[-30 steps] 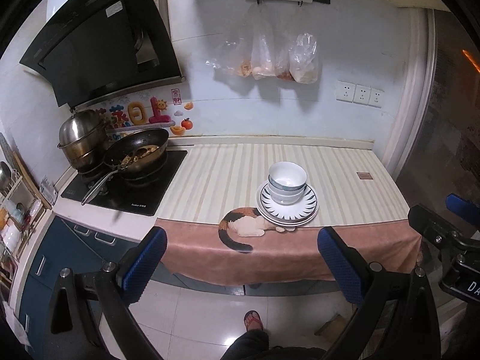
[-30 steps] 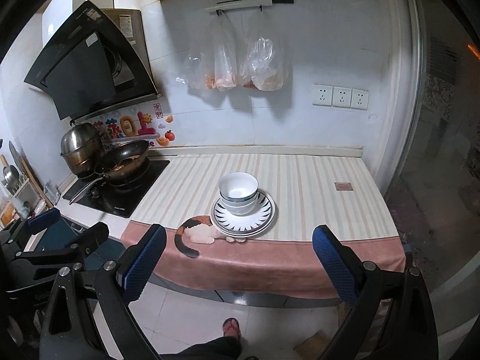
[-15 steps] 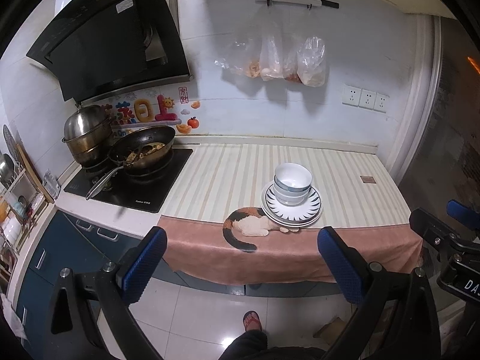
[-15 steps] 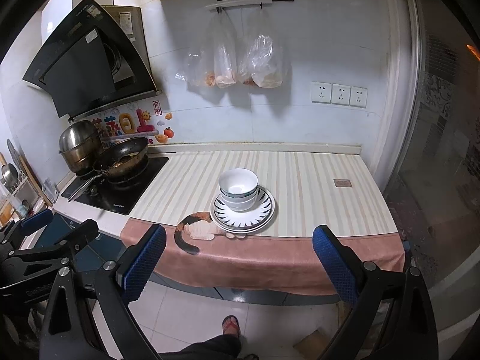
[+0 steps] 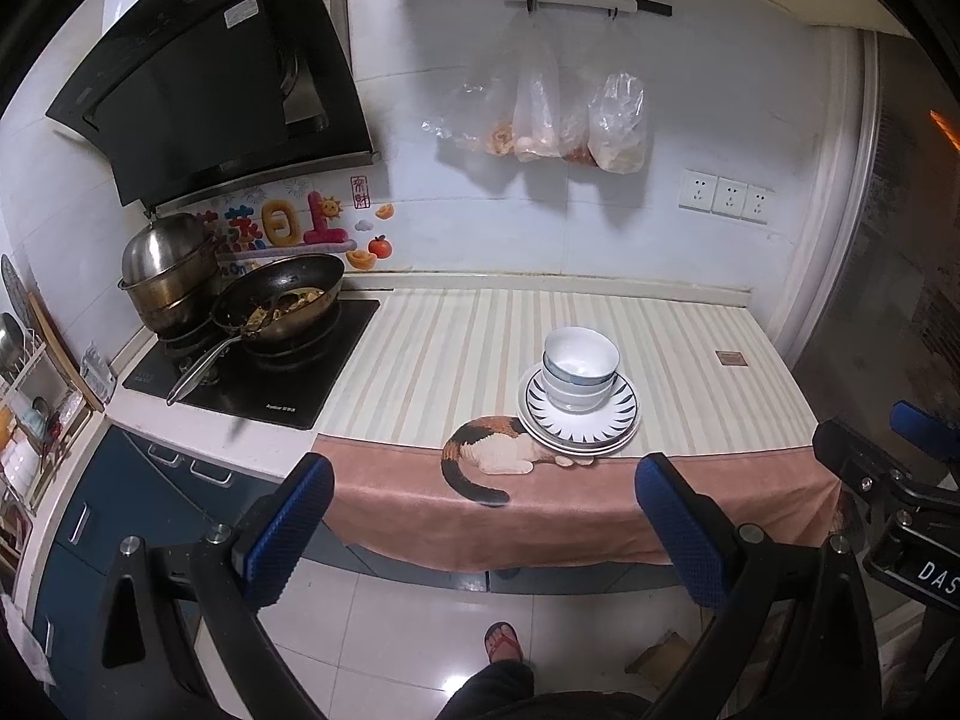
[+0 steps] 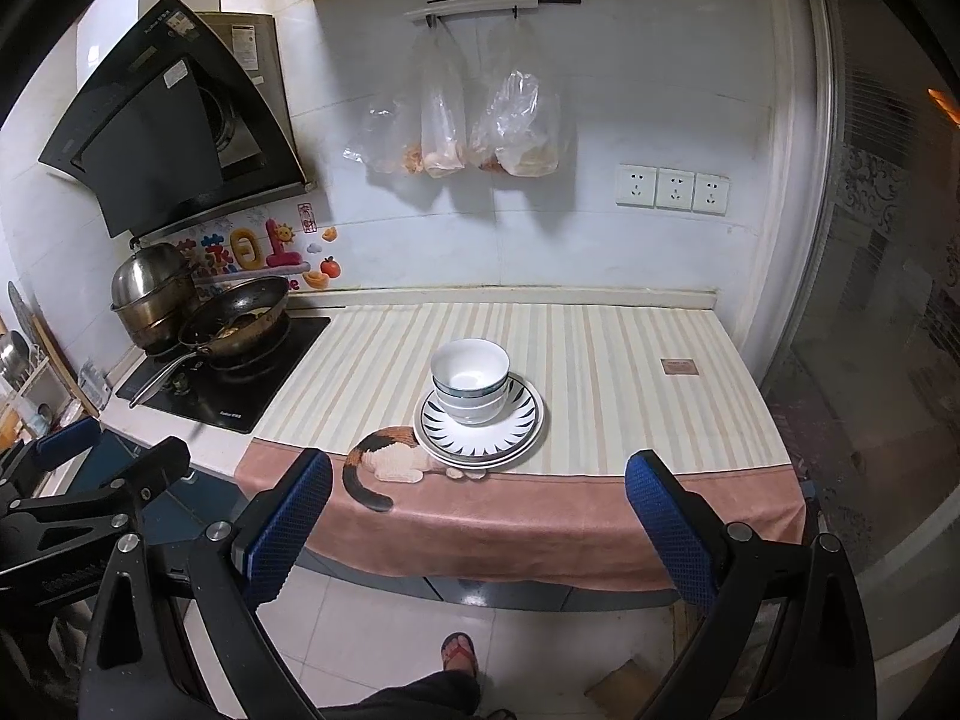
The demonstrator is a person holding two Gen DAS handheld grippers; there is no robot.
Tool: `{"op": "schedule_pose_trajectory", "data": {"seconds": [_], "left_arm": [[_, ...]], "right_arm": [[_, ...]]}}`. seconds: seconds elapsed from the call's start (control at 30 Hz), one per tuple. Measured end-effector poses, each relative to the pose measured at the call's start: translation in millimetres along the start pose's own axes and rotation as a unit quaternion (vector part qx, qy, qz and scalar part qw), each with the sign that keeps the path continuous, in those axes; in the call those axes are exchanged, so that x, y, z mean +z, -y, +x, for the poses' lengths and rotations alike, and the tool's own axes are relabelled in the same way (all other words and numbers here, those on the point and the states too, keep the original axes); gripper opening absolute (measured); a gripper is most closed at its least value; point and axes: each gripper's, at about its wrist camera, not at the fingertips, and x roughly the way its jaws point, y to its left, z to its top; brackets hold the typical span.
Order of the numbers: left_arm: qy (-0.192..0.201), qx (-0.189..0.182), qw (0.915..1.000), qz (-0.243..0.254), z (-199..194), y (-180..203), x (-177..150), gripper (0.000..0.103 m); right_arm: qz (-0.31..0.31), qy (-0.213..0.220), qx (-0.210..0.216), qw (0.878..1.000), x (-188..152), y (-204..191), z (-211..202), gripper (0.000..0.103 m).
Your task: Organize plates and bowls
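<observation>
Stacked white bowls (image 5: 579, 366) (image 6: 471, 378) with blue rims sit on a stack of plates (image 5: 618, 420) (image 6: 525, 420) with a black ray pattern, near the front of the striped counter cloth (image 5: 456, 348). My left gripper (image 5: 483, 534) hangs open well in front of the counter, over the floor, nothing between its blue pads. Likewise open and empty, my right gripper (image 6: 477, 531) is held back from the counter edge, roughly in line with the dishes. Each gripper shows at the side of the other's view.
A frying pan (image 5: 279, 300) with food and a steel pot (image 5: 165, 270) sit on the black cooktop (image 5: 258, 372) at left. Plastic bags (image 5: 552, 114) hang on the wall behind. A dish rack (image 5: 30, 396) stands far left. A person's sandalled foot (image 5: 503, 642) is on the tiled floor.
Both views have shifted slightly; the dishes and counter appear a little lower and nearer in frame. The grippers stay open and the dishes have not moved.
</observation>
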Motion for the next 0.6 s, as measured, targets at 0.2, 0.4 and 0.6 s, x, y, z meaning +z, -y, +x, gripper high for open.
{"op": "schedule_pose_trajectory", "data": {"seconds": [0.2, 0.4, 0.6], "left_arm": [[0.003, -0.002, 1.0, 0.001, 0.0, 0.2, 2.1, 0.103], [0.006, -0.006, 1.0, 0.001, -0.1, -0.7, 5.5, 0.103], [0.004, -0.007, 1.0, 0.0, 0.5, -0.1, 7.0, 0.103]], "right_arm": [[0.003, 0.0, -0.002, 1.0, 0.4, 0.1, 2.7, 0.1], [0.005, -0.001, -0.005, 1.0, -1.7, -2.2, 3.1, 0.1], [0.006, -0.002, -0.008, 1.0, -2.0, -2.3, 3.9, 0.1]]}}
